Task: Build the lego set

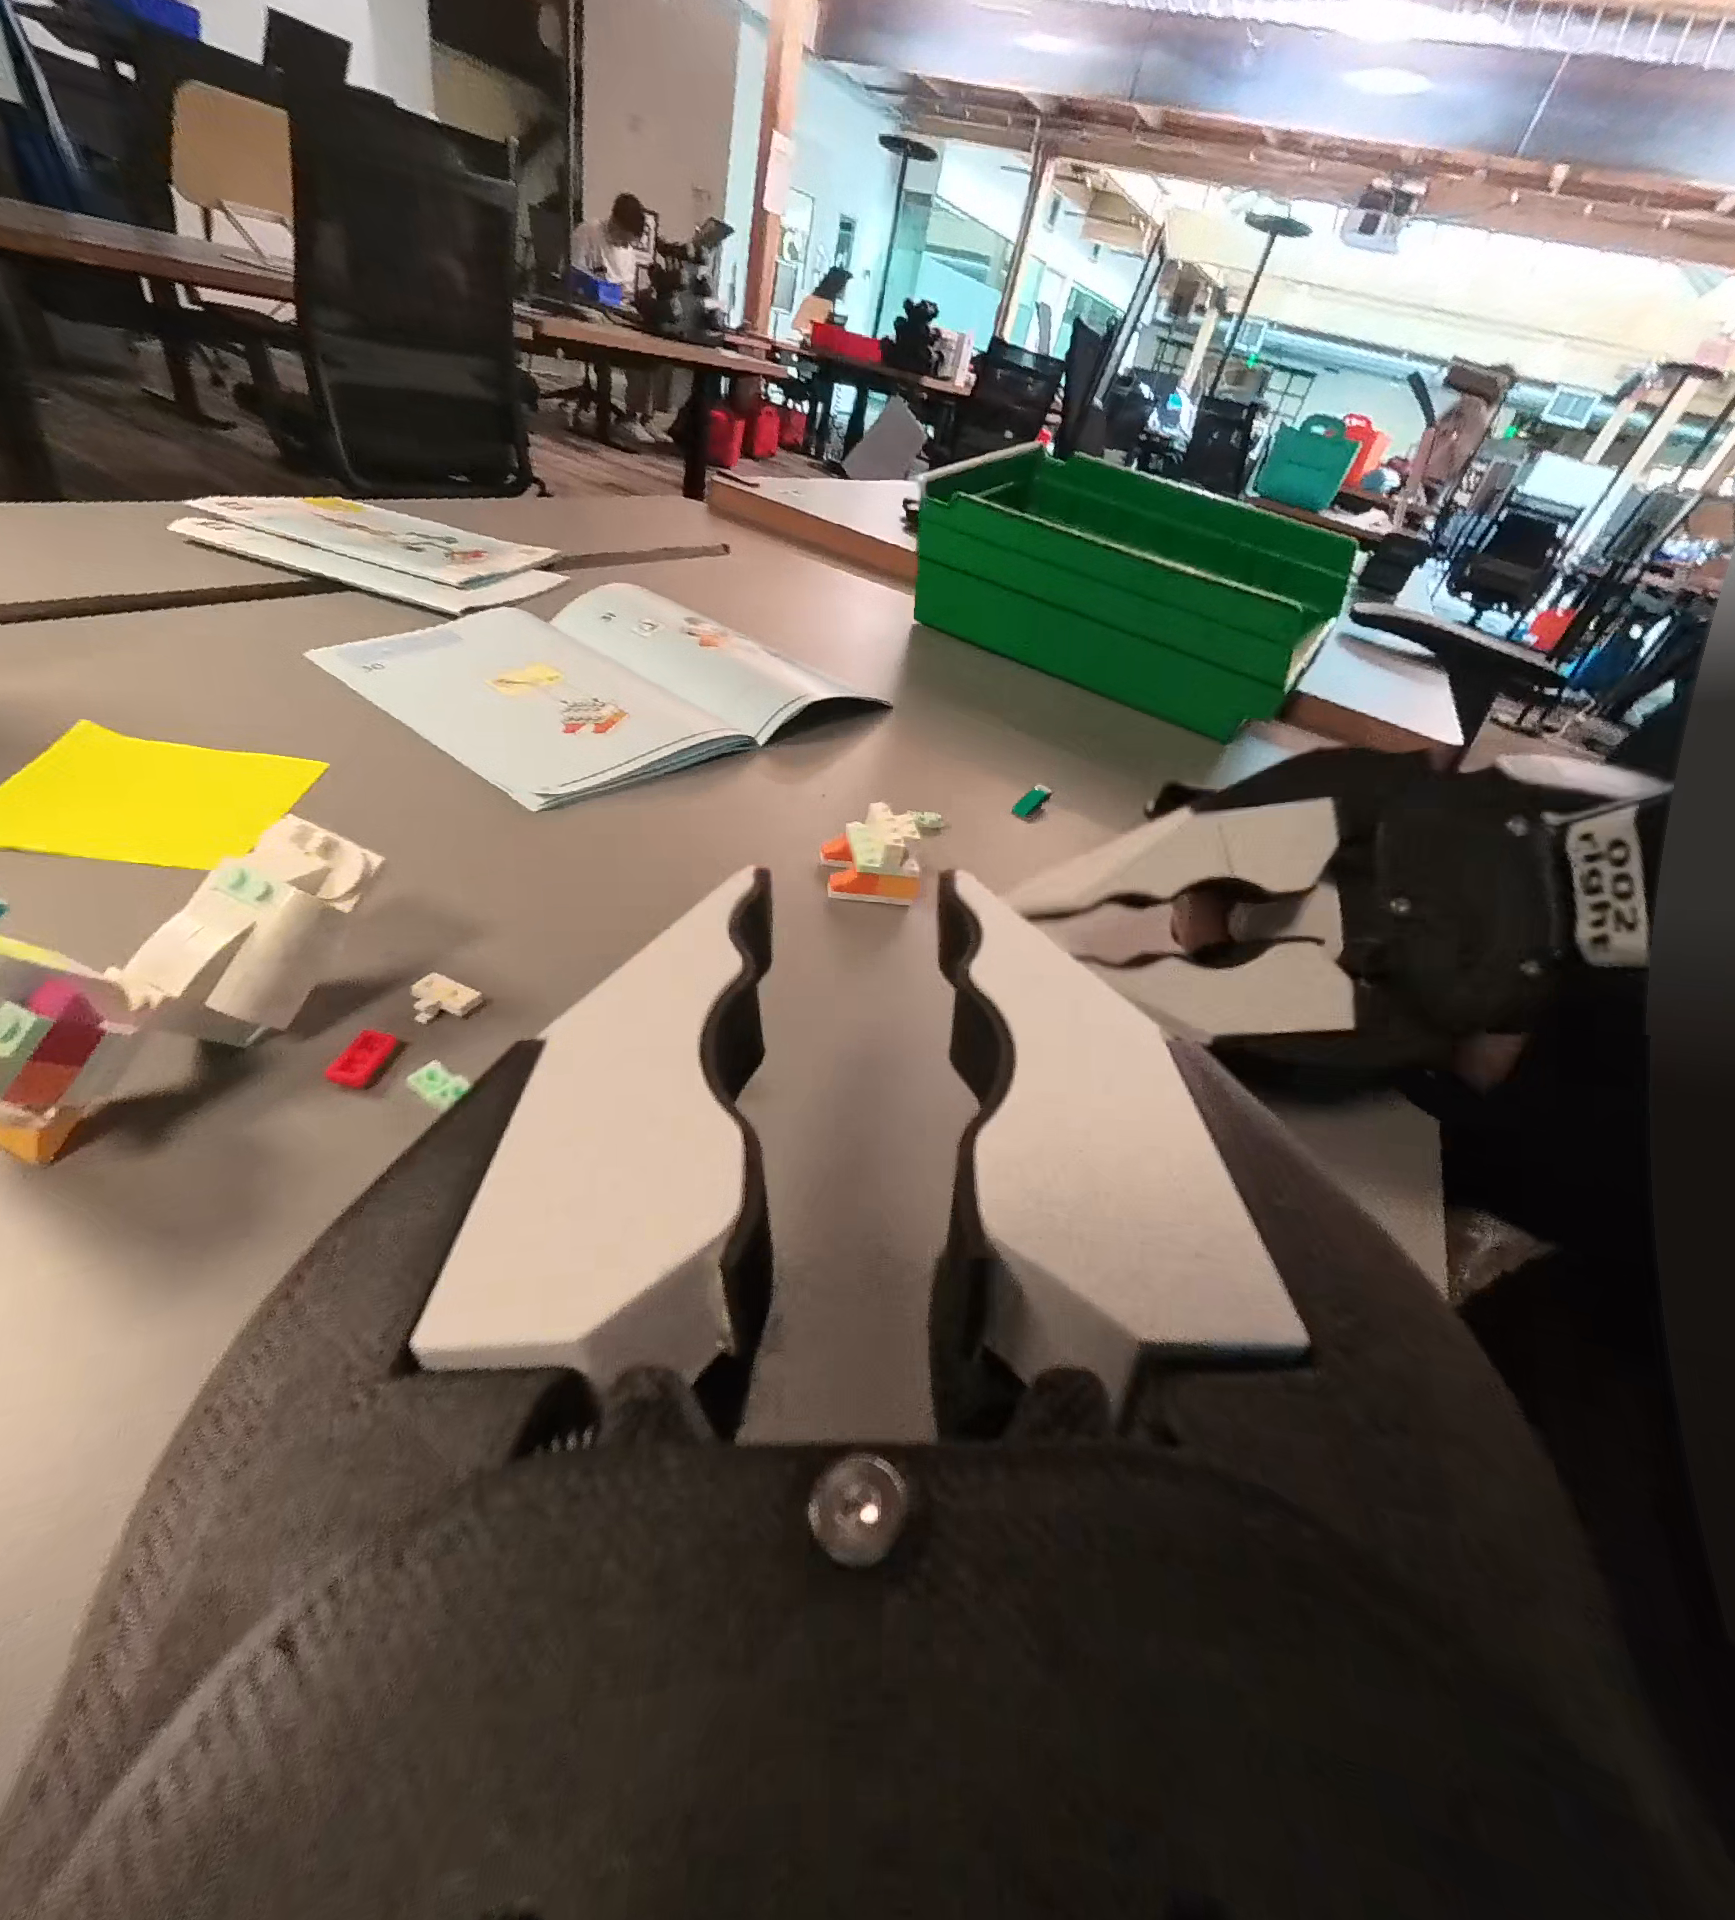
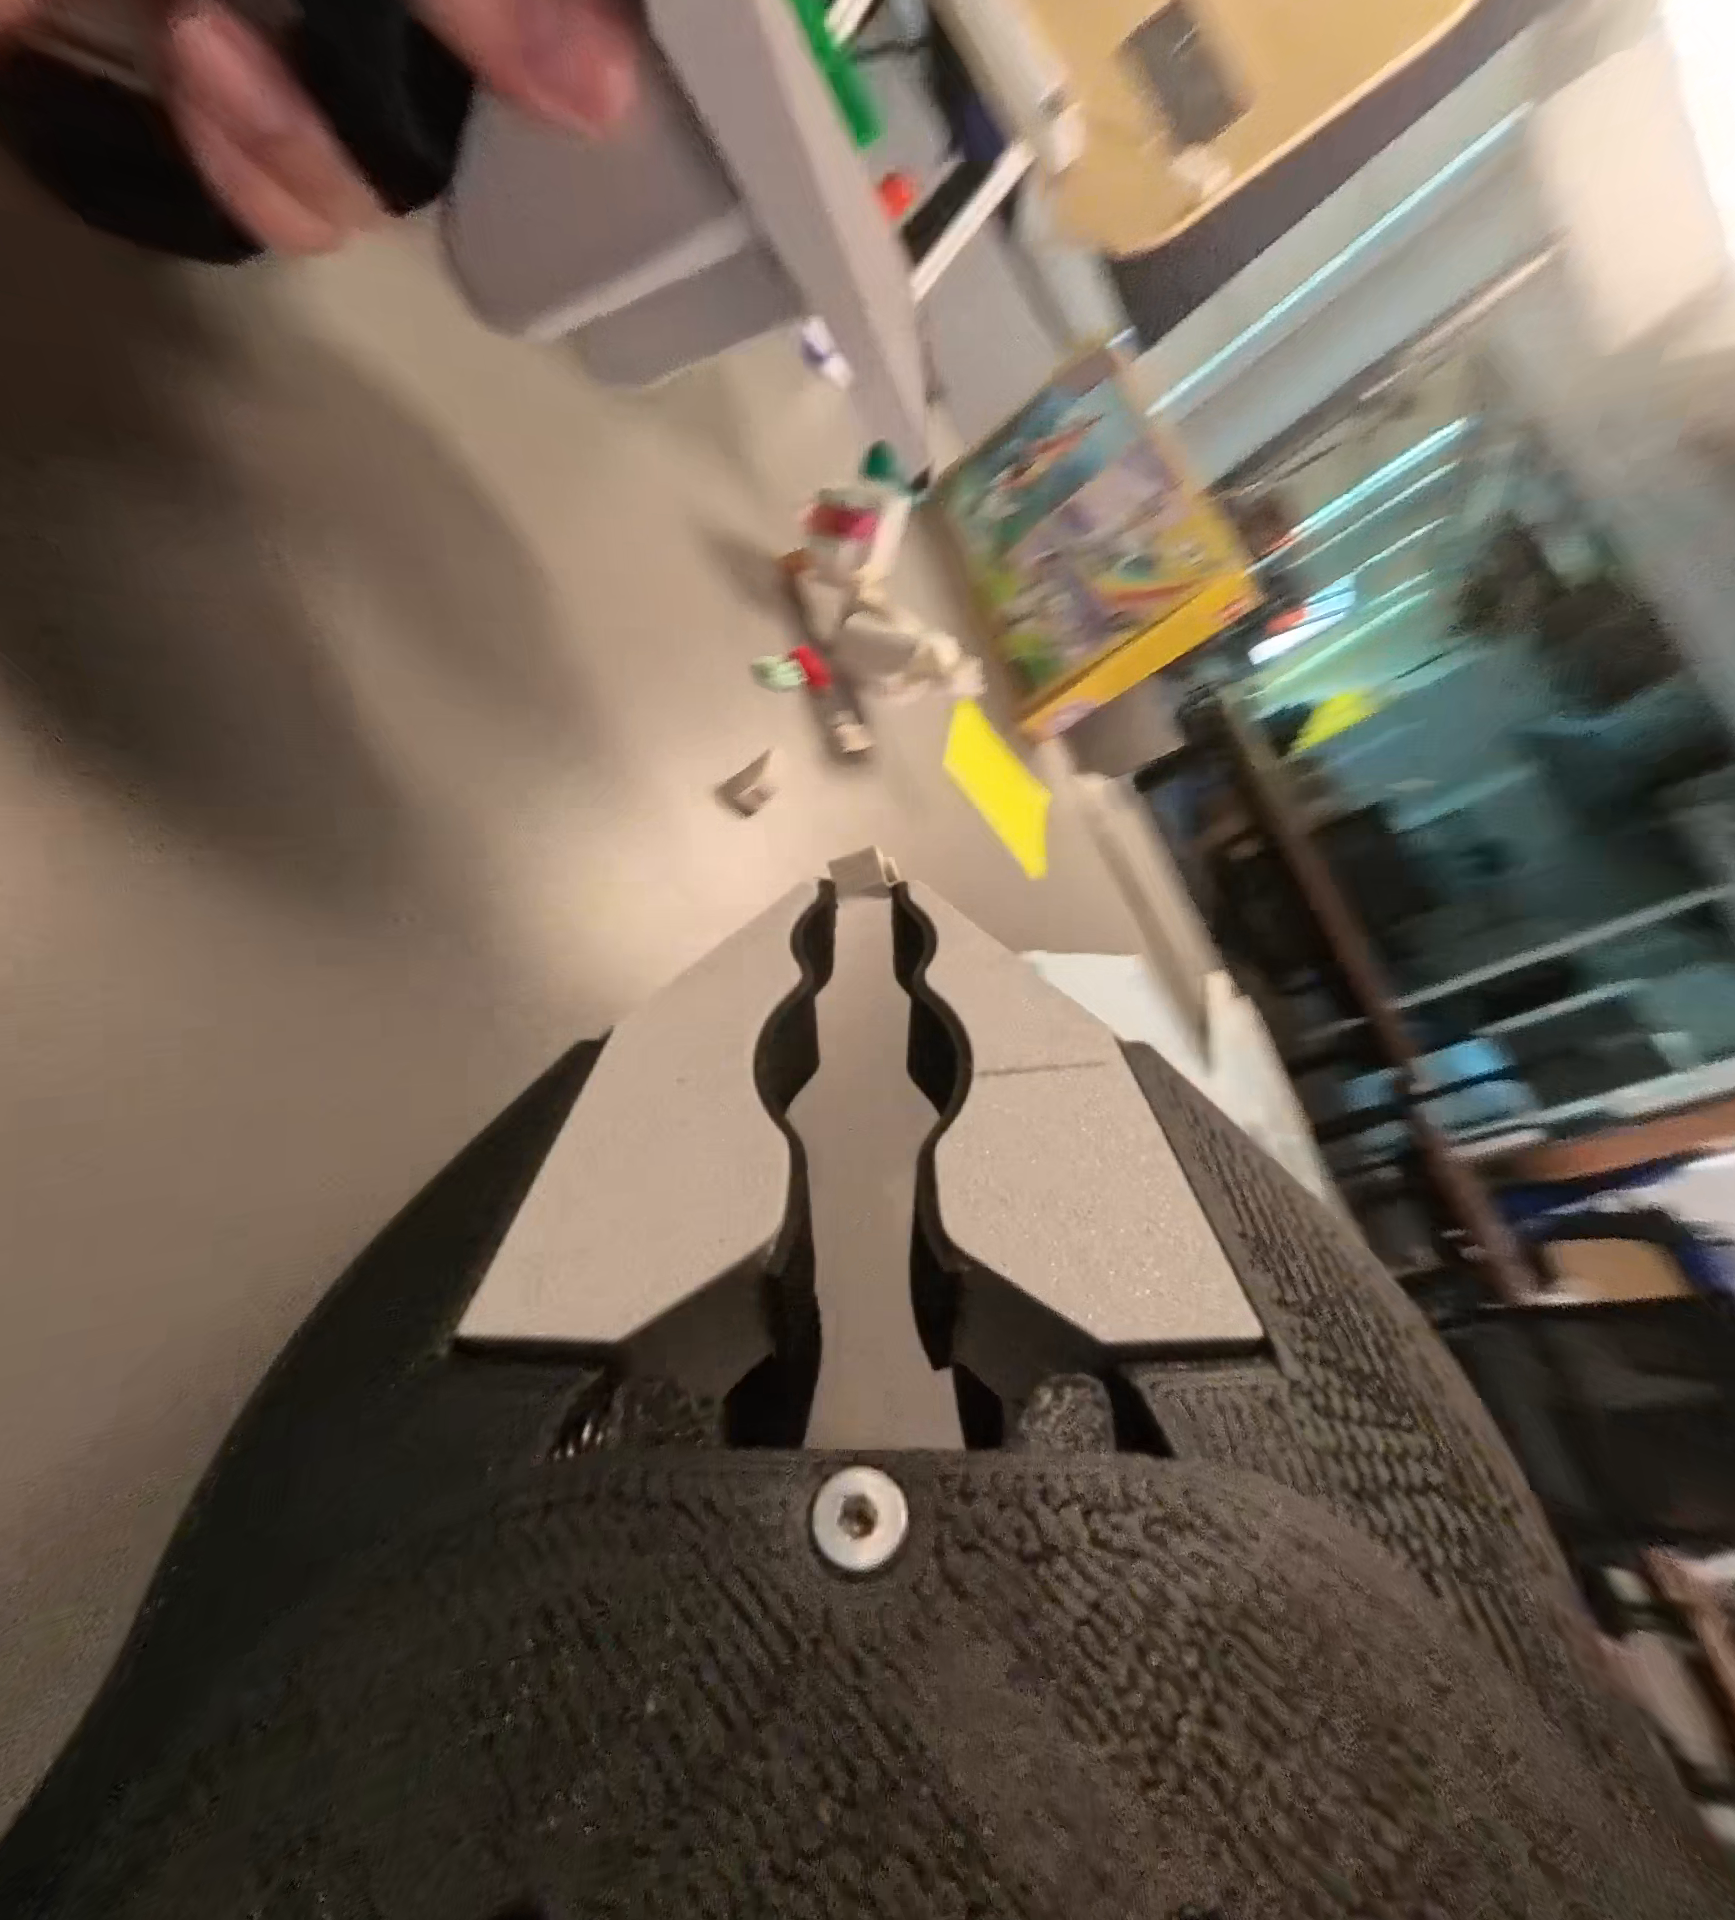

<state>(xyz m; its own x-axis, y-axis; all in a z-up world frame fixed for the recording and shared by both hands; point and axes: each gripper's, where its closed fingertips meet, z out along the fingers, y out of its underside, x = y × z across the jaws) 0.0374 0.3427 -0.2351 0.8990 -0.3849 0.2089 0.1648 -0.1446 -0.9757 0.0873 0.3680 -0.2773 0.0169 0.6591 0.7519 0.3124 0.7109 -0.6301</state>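
Note:
My left gripper (image 1: pixel 852 902) is open and empty, low over the grey table (image 1: pixel 634 894). A small orange, white and pale green lego assembly (image 1: pixel 873 857) sits just beyond its fingertips. My right gripper (image 2: pixel 863 894) is shut on a small white brick (image 2: pixel 861 871); it also shows in the left wrist view (image 1: pixel 1024 902), turned on its side at the right. A larger white build with coloured bricks inside (image 1: pixel 115 997) lies at the left, blurred in the right wrist view (image 2: pixel 873 623). A red plate (image 1: pixel 362 1058), a pale green piece (image 1: pixel 437 1083) and a white piece (image 1: pixel 447 997) lie loose beside it.
An open instruction booklet (image 1: pixel 593 696), yellow paper (image 1: pixel 125 795) and closed booklets (image 1: pixel 364 551) lie farther back. A green bin (image 1: pixel 1123 592) stands at the back right, a small green piece (image 1: pixel 1031 800) before it. The lego box (image 2: pixel 1091 540) stands by the table edge. A hand (image 2: pixel 271 135) holds the left gripper.

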